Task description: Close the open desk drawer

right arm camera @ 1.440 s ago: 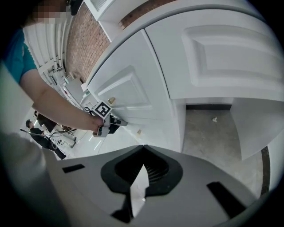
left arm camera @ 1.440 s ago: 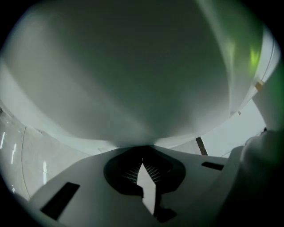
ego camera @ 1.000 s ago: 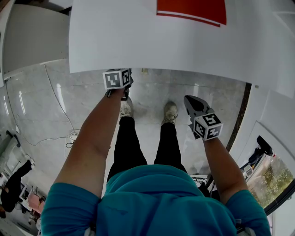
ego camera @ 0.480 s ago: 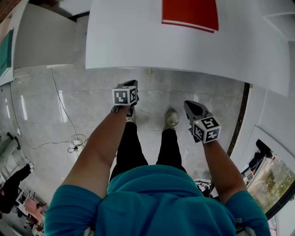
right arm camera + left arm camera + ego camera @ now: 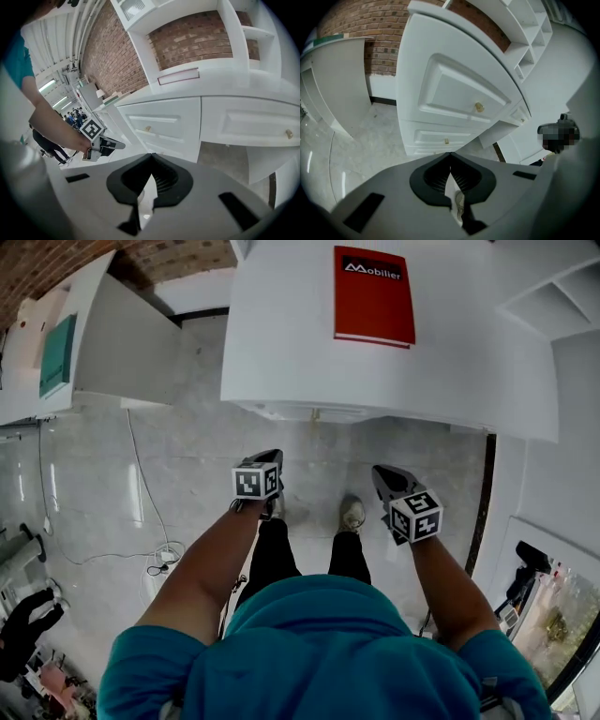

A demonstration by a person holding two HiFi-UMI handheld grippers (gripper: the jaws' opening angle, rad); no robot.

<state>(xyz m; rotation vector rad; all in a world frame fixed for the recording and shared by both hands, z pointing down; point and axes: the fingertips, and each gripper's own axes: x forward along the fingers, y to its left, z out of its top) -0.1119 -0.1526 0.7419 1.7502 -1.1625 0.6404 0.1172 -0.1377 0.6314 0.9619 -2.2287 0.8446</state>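
While left claw [image 5: 450,155], right claw [image 5: 151,156] sit closed

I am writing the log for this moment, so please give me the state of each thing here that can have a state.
left gripper: shut, empty, held clear of the desk.
right gripper: shut, empty, held clear of the desk.
pedestal drawer: looks flush with the front, closed.
wide drawer: looks flush with the front, closed.
red booklet: closed, lying flat on the desk.
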